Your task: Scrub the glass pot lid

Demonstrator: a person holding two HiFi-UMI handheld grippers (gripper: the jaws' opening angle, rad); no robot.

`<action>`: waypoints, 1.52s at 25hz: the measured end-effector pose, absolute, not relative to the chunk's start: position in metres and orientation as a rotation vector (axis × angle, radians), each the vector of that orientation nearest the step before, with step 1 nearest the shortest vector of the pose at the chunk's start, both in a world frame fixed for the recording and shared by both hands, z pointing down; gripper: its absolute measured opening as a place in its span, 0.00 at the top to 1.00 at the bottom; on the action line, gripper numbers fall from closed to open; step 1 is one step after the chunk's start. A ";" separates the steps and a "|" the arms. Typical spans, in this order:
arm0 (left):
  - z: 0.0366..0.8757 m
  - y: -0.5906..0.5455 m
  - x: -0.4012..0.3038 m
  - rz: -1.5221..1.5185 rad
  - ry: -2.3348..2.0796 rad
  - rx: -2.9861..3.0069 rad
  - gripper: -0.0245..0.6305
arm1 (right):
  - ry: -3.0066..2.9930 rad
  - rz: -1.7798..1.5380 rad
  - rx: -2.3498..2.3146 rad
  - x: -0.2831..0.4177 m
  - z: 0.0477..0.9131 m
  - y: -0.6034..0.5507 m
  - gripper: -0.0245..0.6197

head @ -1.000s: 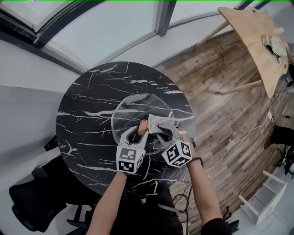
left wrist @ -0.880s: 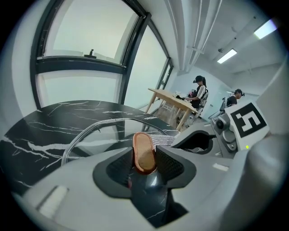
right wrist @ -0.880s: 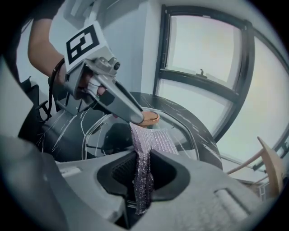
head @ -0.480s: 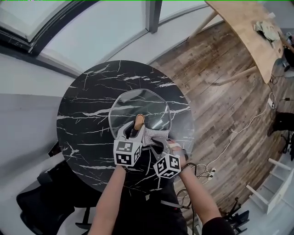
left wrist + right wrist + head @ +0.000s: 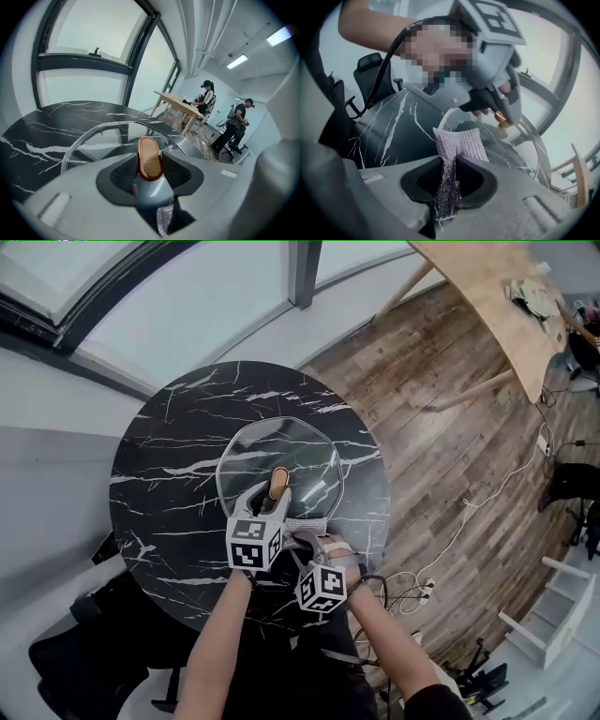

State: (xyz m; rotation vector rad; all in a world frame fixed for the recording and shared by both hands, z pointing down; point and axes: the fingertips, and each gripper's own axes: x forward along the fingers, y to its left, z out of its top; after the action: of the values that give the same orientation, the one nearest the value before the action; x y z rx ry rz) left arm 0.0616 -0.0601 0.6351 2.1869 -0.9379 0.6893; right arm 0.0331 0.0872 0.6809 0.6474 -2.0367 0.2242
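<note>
Mid-scrub, our left hand-held gripper [image 5: 272, 498] clamps the wooden knob [image 5: 150, 159] of the glass pot lid [image 5: 281, 451] at the centre of the surface [image 5: 169, 456] while our right hand-held gripper [image 5: 452, 180] pinches the mesh cloth [image 5: 461, 145] at its 5 o'clock rim; next we should probably sweep it across the glass

Round black marble table [image 5: 159, 474] veined with white, clear glass pot lid [image 5: 300, 451] with copper-brown oval knob [image 5: 150, 158], silvery mesh scrubbing cloth [image 5: 459, 145], grey left gripper [image 5: 274, 491] bearing black-and-white square markers, brown wood-plank floor [image 5: 441, 446].

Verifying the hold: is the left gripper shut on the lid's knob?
Shut: left gripper fingers press both sides of the wooden knob.
</note>
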 end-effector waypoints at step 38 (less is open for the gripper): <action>0.548 -0.052 -0.041 0.290 -1.238 2.195 0.96 | -2.011 0.080 0.906 0.042 0.616 -0.029 0.84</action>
State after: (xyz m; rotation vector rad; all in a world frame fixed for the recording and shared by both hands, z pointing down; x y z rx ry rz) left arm -0.0406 -0.0517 0.5480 2.1948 -1.2383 0.2899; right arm 0.0421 -0.0290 0.6159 0.9060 -2.0106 0.0805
